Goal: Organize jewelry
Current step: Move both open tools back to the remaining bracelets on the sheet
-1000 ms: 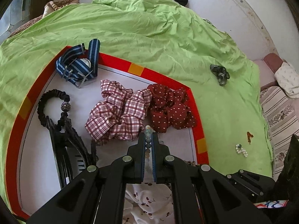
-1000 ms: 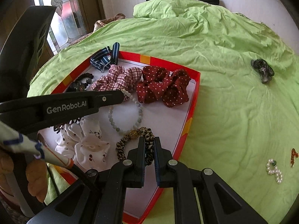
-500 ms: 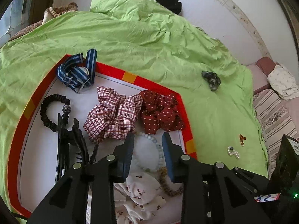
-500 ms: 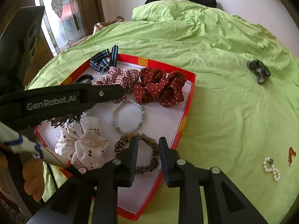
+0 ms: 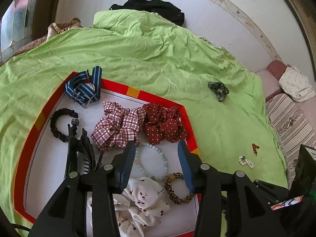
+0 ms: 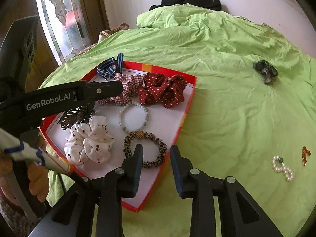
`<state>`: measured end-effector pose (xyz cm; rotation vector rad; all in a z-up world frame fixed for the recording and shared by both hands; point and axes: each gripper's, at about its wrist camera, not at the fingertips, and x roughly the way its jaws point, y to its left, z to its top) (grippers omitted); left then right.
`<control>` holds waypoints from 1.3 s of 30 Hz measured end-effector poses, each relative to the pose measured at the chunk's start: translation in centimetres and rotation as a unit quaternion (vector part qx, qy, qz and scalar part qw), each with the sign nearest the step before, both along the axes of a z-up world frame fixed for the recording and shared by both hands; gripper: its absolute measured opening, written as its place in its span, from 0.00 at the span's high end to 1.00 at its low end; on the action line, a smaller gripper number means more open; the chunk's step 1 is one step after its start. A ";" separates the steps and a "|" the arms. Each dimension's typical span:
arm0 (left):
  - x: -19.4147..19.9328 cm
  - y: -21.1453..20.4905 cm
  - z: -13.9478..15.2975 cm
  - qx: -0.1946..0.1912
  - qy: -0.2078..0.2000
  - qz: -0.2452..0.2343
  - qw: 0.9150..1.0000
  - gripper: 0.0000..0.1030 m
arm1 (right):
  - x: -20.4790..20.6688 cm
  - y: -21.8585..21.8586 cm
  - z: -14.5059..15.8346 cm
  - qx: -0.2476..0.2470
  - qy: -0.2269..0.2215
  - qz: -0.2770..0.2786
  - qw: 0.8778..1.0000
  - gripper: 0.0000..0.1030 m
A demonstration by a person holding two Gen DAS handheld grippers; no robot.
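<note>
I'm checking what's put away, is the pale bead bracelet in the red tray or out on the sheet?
In. The pale bead bracelet lies flat on the white floor of the red tray, inside its rim.

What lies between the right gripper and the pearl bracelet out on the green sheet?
Nothing visible. The right gripper is open over the tray's near edge; the pearl bracelet lies off to its right, with only bare, wrinkled green sheet between them.

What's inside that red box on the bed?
The red box holds three scrunchies: plaid, dotted red, white. Also a bead bracelet, leopard band, black tie, claw clip and striped strap. The fingers cover part of the floor.
</note>
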<state>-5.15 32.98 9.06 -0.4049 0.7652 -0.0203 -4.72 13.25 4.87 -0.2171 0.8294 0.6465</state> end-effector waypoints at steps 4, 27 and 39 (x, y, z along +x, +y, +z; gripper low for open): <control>-0.2 -0.7 0.0 0.025 -0.003 0.000 1.000 0.55 | -0.3 -2.2 0.1 0.006 0.002 -0.013 1.000 0.69; -2.9 -7.4 0.9 0.112 -0.031 -0.029 0.993 0.47 | -0.6 -22.4 -2.6 0.032 0.037 -0.202 0.978 0.67; -4.9 -13.5 0.0 0.135 -0.006 -0.078 0.988 0.43 | -1.3 -31.9 -2.4 0.067 0.027 -0.286 0.956 0.65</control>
